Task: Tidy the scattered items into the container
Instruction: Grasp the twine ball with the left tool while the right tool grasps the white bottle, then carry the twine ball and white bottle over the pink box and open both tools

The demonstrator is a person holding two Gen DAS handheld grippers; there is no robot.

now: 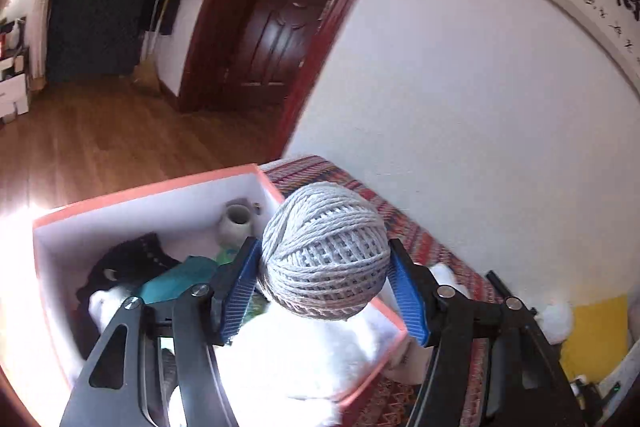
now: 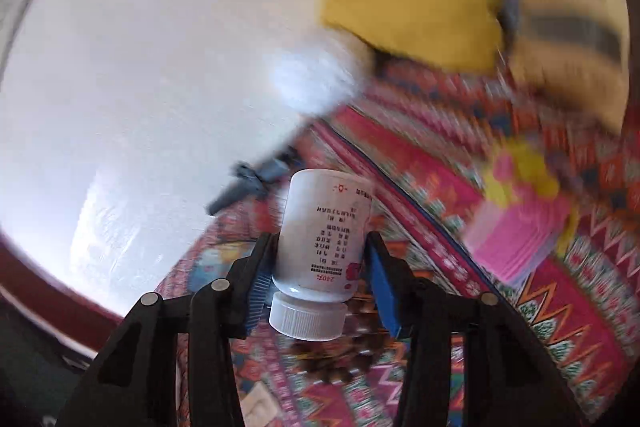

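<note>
Left wrist view:
Yarn: my left gripper is pinching the grey-white ball of twine, blue pads pressed on both flanks, so that hand is full.
Box: the open salmon-rimmed white cardboard box sits just below and to the left of the ball. The ball hangs about over the box's right wall, not yet over the middle.
Inside it: a small pale ceramic jar at the far corner, a black knitted thing, a teal cloth piece and something fluffy white blown out by the light.
Relation that matters: I'd say the drop spot lies a bit left and down from the ball, so a short shift left, then spread the fingers.

Right wrist view:
Bottle: my right gripper is clamped on the white plastic pill bottle with a ribbed screw cap. Its long axis runs along the fingers, cap toward the camera, base pointing away.
Under it: the red patterned woven cloth, with a pink and yellow item lying off to the right, too blurred to name.
Box from here: not visible, so I can't tell which way it lies.
Nearer hand: going by both views, my guess is the left one goes first.
</note>
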